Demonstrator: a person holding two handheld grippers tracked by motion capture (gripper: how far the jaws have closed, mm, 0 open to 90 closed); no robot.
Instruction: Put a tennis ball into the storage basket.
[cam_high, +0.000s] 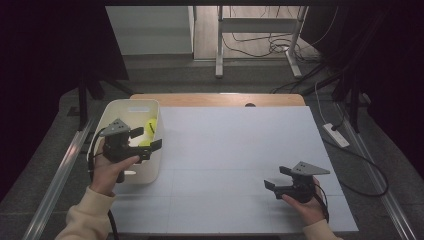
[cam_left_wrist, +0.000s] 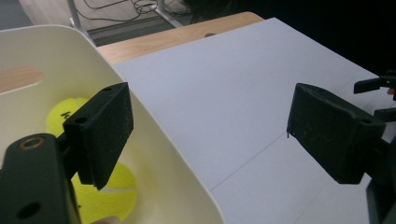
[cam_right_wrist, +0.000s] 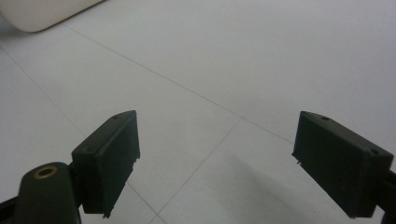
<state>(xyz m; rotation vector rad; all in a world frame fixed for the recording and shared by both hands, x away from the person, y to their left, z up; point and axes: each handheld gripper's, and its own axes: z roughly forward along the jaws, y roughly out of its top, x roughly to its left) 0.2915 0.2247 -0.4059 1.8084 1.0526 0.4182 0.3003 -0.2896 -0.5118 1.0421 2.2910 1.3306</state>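
High view: at the near edge, a person's two forearms in cream sleeves enter from below, each hand holding a black two-jaw gripper. The right gripper (cam_high: 274, 178) hovers low over the near right part of the white sheet-covered surface (cam_high: 235, 150), its jaws spread apart and holding nothing; a grey three-cornered plate sits on top of it. The left gripper (cam_high: 147, 138) is held over the near right rim of the cream-white rectangular plastic bin (cam_high: 112, 107), which stands at the left edge of the surface; its jaws are likewise spread and empty. Inside the bin lies a yellow-green tennis ball (cam_high: 151, 126), partly hidden by the gripper. Farther off, a strip of bare wooden tabletop (cam_high: 215, 99) shows beyond the white sheet, then grey floor, the legs of a white metal frame (cam_high: 219, 55) and loose cables.

Left gripper view: the left gripper (cam_left_wrist: 208, 135) straddles the bin's wall (cam_left_wrist: 154, 140), one jaw inside the bin above two yellow-green tennis balls (cam_left_wrist: 109, 193), the other over the white surface. The balls rest on the bin's floor, untouched by the jaws.

Right gripper view: the right gripper (cam_right_wrist: 215, 158) has its jaws wide apart above the bare white surface (cam_right_wrist: 243, 60), whose thin seam lines cross beneath; a corner of the bin (cam_right_wrist: 42, 11) appears at upper left.
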